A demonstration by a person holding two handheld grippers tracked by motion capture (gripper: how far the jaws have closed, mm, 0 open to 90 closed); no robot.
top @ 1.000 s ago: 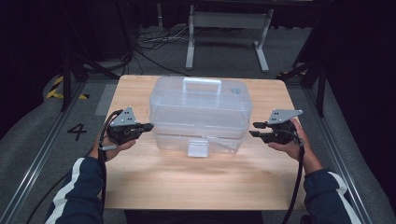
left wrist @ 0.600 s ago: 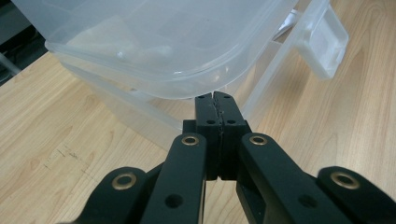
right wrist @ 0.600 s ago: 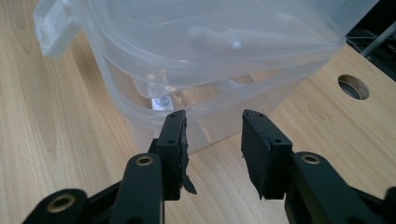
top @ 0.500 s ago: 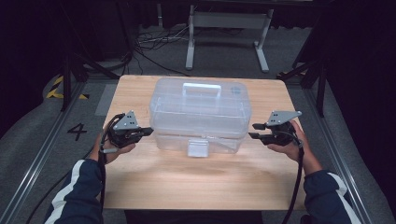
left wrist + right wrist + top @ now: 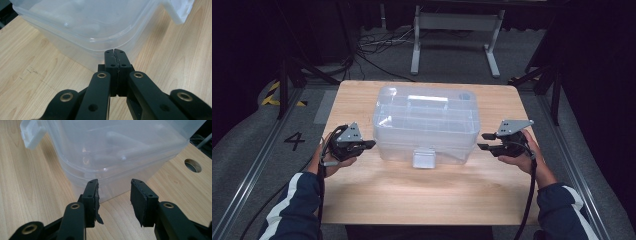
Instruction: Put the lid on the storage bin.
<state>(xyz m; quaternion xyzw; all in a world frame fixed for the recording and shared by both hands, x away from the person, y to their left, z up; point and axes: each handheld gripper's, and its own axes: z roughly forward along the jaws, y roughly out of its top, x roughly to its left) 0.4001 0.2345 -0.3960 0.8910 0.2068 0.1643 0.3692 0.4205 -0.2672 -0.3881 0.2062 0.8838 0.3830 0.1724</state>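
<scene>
Box: I see a clear plastic storage box (image 5: 426, 125), rounded at its corners, sitting mid-table with a moulded handle (image 5: 427, 99) on its lid and a white latch (image 5: 423, 158) on its near side.
Table: pale wood-grain top (image 5: 422, 195), smooth, with a round hole (image 5: 192, 165) in the right gripper view.
Left gripper: my left gripper (image 5: 367, 144) has its black jaws pressed together, tips just beside the box's left near corner (image 5: 110, 47).
Right gripper: my right gripper (image 5: 483, 141) holds its jaws apart, ribbed pads (image 5: 95, 192) facing the box's right corner, clamping nothing.
Contents: pale rounded shapes inside, too blurred to name.
</scene>
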